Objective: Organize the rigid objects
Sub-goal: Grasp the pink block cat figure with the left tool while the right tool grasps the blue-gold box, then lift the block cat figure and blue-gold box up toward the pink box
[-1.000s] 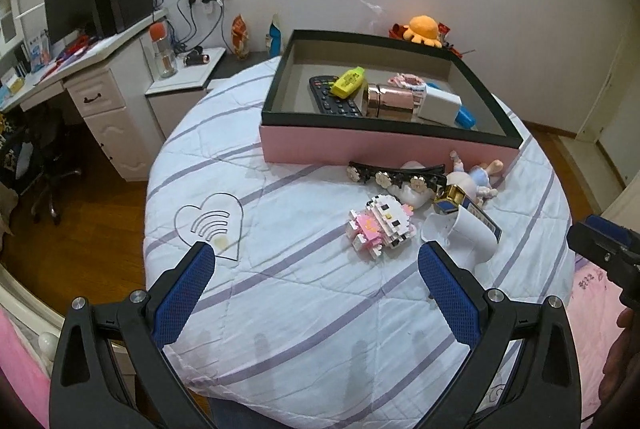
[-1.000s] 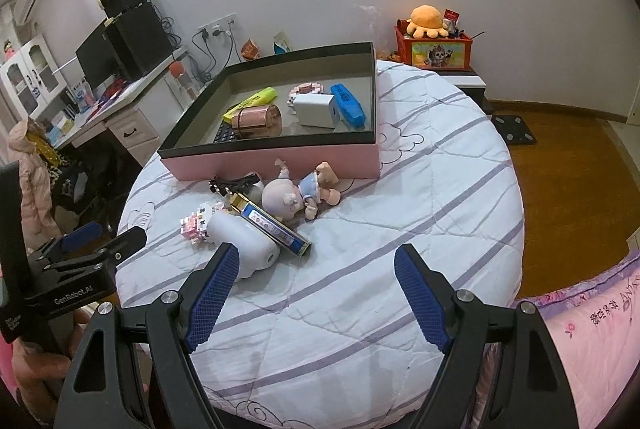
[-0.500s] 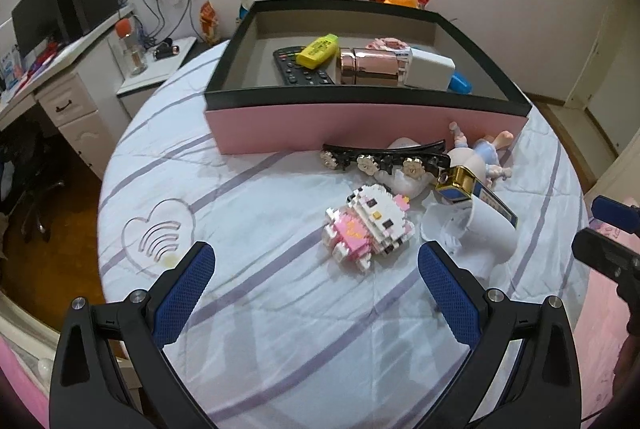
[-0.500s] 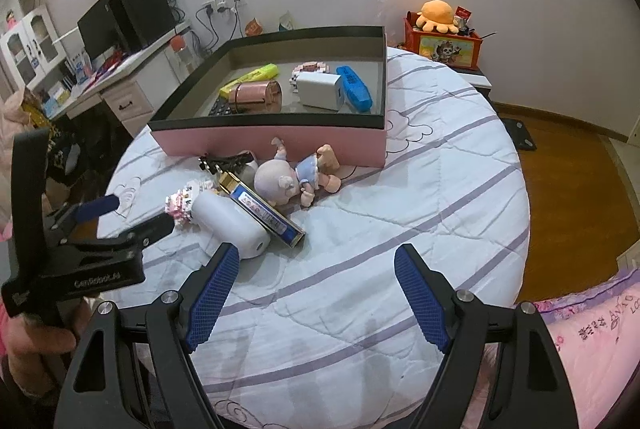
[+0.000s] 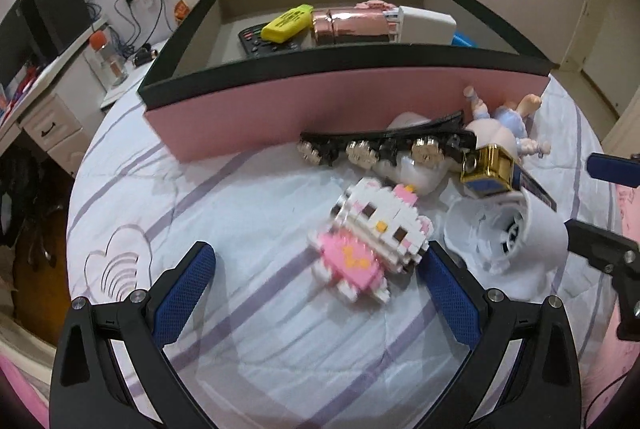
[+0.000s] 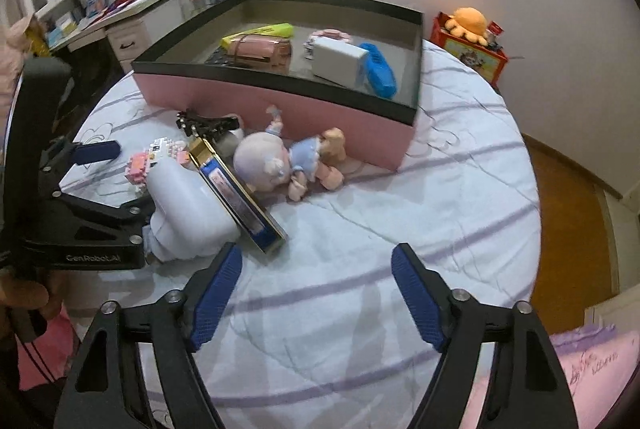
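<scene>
Open left gripper (image 5: 316, 289) near block kitty (image 5: 370, 241).

Left gripper (image 5: 316, 279) and right gripper (image 6: 316, 287), both jaws wide apart.

Left wrist view: low and close over the bed (image 5: 256, 341), facing the pink box (image 5: 340, 109) head-on past wide-apart jaws, block cat toy (image 5: 368, 233) just ahead of the right finger. Right wrist view: higher, farther right, angled leftward toward the box corner, doll (image 6: 280, 165) ahead between the jaws. Shared: box, cat toy, white fan (image 6: 188, 209), doll, each other's gripper at frame edge.
</scene>
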The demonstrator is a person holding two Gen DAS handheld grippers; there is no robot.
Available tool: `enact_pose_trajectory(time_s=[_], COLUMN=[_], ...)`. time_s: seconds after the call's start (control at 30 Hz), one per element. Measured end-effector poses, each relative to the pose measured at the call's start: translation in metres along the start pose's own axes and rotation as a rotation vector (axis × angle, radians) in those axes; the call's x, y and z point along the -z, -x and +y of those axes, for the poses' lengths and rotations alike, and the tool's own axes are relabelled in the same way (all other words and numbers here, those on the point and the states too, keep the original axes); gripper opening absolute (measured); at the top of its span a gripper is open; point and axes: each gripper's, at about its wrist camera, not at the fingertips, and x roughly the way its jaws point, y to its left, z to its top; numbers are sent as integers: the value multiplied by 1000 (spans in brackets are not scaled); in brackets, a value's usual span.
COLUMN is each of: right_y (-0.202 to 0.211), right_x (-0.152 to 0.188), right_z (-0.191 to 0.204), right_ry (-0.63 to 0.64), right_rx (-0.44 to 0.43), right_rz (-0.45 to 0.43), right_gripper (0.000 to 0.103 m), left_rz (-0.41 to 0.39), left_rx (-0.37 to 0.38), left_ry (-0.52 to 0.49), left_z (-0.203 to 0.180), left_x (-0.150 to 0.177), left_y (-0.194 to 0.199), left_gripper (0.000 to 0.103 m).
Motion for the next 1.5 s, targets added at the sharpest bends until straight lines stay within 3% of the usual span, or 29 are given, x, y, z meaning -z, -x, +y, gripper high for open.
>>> enact_pose_trajectory(time_s=[0.23,0.4,0.53,0.8,0.97,1.37,1.5], right_y=[-17,-25,-25,-28,-30,-20,-20], right_x=[-8,-11,-12,-17,-19,-7,-6], right_z=[3,6,14,22,21,5,8], right_ry=[53,86,127,153,126,8,34], right_rx=[-24,-53,-139,-166,-202,-296,-271], right_rz=[23,29,44,32,34,23,34], right_gripper=[64,57,28,28,20,18,18], left_rz=[-6,-26,-36,-46,-53,-42,-38], left_rx=[86,103,90,98,131,134,115], left_ry=[16,27,41,83,123,135,118], left_z=[7,10,16,26,34,33,30], left_x=[-9,-11,-11,-10,-5,2,5], left_y=[-8,-7,-5,-3,1,9,9], left_gripper=[99,87,67,48,48,47,47])
